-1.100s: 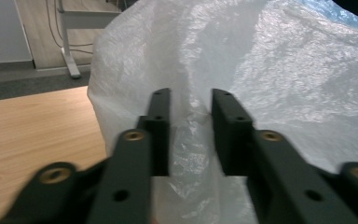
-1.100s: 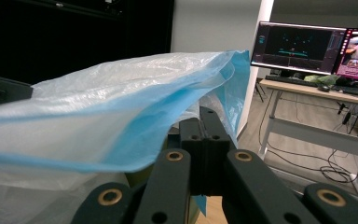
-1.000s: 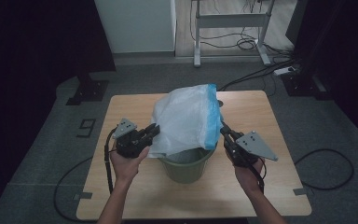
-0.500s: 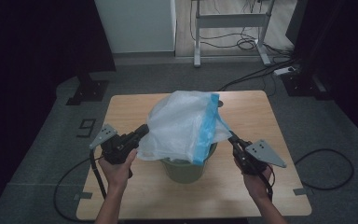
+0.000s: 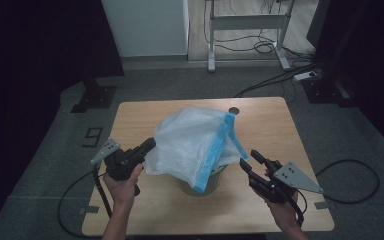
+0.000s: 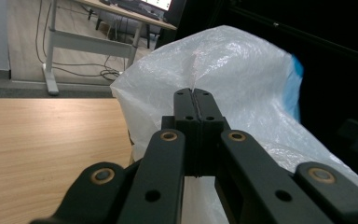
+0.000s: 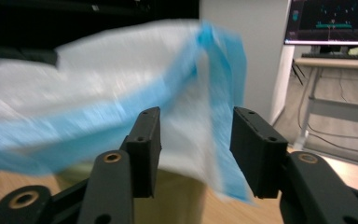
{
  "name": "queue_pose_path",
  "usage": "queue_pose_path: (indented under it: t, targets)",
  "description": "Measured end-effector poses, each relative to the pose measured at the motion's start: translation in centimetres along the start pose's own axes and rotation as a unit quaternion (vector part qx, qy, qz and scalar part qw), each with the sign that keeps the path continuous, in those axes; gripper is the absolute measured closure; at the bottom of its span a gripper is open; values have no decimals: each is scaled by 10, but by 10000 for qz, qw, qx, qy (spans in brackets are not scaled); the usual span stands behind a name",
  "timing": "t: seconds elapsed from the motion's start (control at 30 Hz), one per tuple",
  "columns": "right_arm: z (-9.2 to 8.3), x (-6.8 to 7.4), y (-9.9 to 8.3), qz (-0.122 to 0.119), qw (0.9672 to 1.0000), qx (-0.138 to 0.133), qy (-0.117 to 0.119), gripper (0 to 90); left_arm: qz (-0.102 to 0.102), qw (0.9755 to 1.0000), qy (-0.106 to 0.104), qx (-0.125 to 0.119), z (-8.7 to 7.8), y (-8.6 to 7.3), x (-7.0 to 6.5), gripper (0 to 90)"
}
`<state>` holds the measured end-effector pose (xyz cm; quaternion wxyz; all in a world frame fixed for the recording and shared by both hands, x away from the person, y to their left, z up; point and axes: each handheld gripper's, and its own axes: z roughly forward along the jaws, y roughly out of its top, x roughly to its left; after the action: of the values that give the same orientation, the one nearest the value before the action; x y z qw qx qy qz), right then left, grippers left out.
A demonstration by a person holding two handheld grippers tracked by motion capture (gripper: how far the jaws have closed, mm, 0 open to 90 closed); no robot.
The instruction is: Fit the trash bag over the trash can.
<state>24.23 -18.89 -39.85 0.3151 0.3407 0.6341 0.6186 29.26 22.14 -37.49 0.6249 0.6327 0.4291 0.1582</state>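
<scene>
A white plastic bag (image 5: 192, 142) with a blue drawstring band (image 5: 215, 150) hangs loosely over a green bin (image 5: 200, 185) in the middle of the wooden table (image 5: 265, 120). My left gripper (image 5: 149, 144) is shut on the bag's left edge and holds it out to the left. In the left gripper view the jaws (image 6: 193, 93) are pressed together against the bag (image 6: 242, 70). My right gripper (image 5: 247, 159) stands open a little to the right of the bin and does not touch the bag. In the right gripper view, the blurred bag (image 7: 121, 70) and the bin (image 7: 182, 200) lie ahead of the open gripper (image 7: 196, 135).
A small dark round spot (image 5: 234, 110) sits on the table behind the bag. On the floor beyond are a white desk frame (image 5: 245, 22), cables (image 5: 280, 75), a power strip (image 5: 307, 76) and a black stand base (image 5: 92, 97). Gripper cables trail off both table sides.
Both grippers have moved outward and toward the person. The left one has dragged the bag's edge leftward. The right one has let go of the bag and now stands open.
</scene>
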Motion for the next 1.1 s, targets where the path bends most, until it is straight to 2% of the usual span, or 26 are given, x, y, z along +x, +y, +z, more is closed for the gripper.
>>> queue_pose_path:
  t: [0.1, 0.17, 0.3, 0.37, 0.5, 0.6, 0.7, 0.87, 0.97, 1.1]
  targets:
    - [-4, 5, 10, 30, 9999, -138, 83, 513, -40, 10000, -20, 9, 0, -2, 1, 896]
    - [0, 8, 13, -37, 9999, -65, 108, 513, -38, 10000, -6, 16, 0, -3, 1, 897]
    - [19, 9, 15, -56, 9997, 175, 166, 506, -86, 10000, -21, -27, -2, -3, 3, 896]
    - [32, 10, 15, -12, 9995, 307, 124, 500, -140, 9999, -52, -45, -2, -4, 4, 896]
    - [52, 13, 16, 118, 9989, 444, 108, 500, -202, 9997, -87, -74, -2, -6, 6, 896]
    - [62, 16, 16, 120, 9984, 540, 82, 503, -244, 9996, -109, -106, -2, -6, 8, 896]
    - [67, 17, 14, 193, 9977, 639, 98, 508, -300, 9993, -129, -158, -4, -6, 9, 896]
    - [70, 21, 11, 119, 9968, 785, 80, 520, -428, 9987, -197, -182, -5, -9, 12, 895]
    - [72, 22, 11, 60, 9964, 849, 34, 559, -473, 9984, -211, -210, -5, -10, 14, 895]
    - [76, 21, 11, 80, 9951, 984, 103, 636, -489, 9983, -227, -214, -5, -10, 15, 895]
